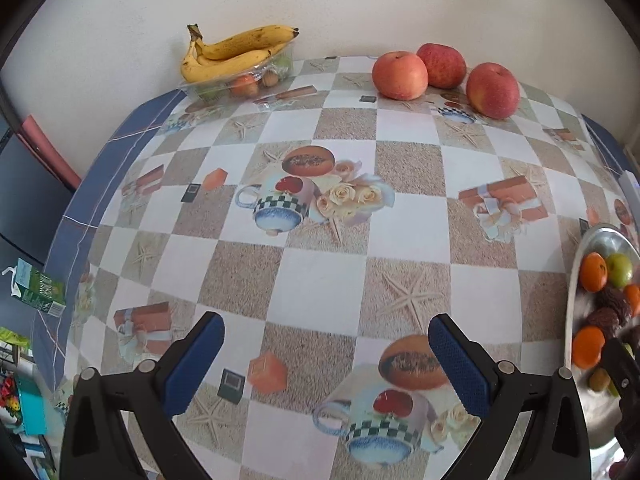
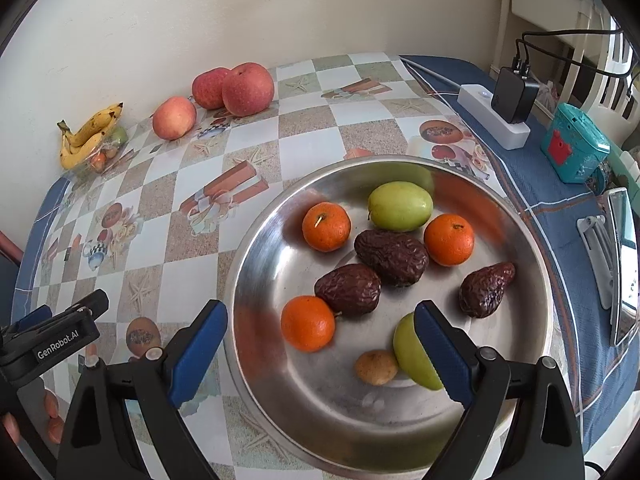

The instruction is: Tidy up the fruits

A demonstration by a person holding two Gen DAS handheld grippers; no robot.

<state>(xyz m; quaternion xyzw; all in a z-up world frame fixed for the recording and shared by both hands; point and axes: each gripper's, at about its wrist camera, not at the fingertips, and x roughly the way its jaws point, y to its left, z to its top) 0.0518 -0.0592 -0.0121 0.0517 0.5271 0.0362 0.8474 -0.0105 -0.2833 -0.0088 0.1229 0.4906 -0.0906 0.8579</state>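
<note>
1. Checked vinyl covers my table (image 1: 320, 280), printed with cups, roses and starfish, with a blue border round its edge.
2. Steel pan (image 2: 256, 264) sits below my right gripper (image 2: 320, 348); in the left wrist view it shows at three o'clock.
3. Bananas (image 1: 232, 54) lie on a clear tray at eleven o'clock in the left wrist view, by the wall.
4. Three apples (image 1: 400, 74) stand at one o'clock there, two of them touching.
5. Inside the pan lie three oranges (image 2: 326, 226), three wrinkled dark fruits (image 2: 390, 256), two green fruits (image 2: 400, 206) and one small tan fruit (image 2: 376, 367).
6. My left gripper (image 1: 326, 360) hangs over bare table, fingers wide, nothing between them.
7. My right fingers are spread wide too, gripping nothing; one blue pad overlaps the nearer green fruit.
</note>
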